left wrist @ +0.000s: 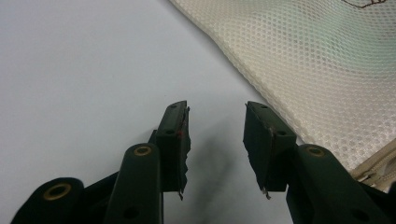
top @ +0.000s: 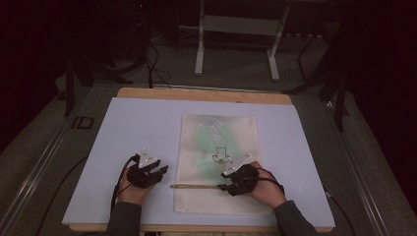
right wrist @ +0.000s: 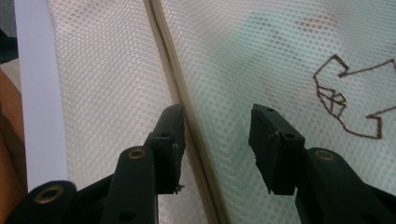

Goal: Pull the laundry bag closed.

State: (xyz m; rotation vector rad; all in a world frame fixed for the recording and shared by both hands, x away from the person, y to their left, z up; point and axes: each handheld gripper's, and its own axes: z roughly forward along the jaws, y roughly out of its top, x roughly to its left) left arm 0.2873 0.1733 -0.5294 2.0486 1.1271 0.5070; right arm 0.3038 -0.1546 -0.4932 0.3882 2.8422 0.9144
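A cream mesh pouch (top: 219,162) lies flat on the pale mat, with a green shape inside and a brown embroidered outline (right wrist: 350,100) on its face. A zipper seam (top: 196,186) (right wrist: 180,100) runs across its near part. My right gripper (top: 227,188) (right wrist: 217,128) rests over the pouch, open, its left jaw beside the zipper seam. My left gripper (top: 162,169) (left wrist: 216,133) hovers open over bare mat just left of the pouch (left wrist: 317,60), nothing between its jaws. A zipper end (left wrist: 378,168) peeks in at the right edge of the left gripper view.
The pale blue-white mat (top: 123,137) covers a wooden tabletop (top: 196,94). Beyond the far edge stand a white metal frame (top: 236,34), dark stands and cables on the grey floor. Bare mat surrounds the pouch on all sides.
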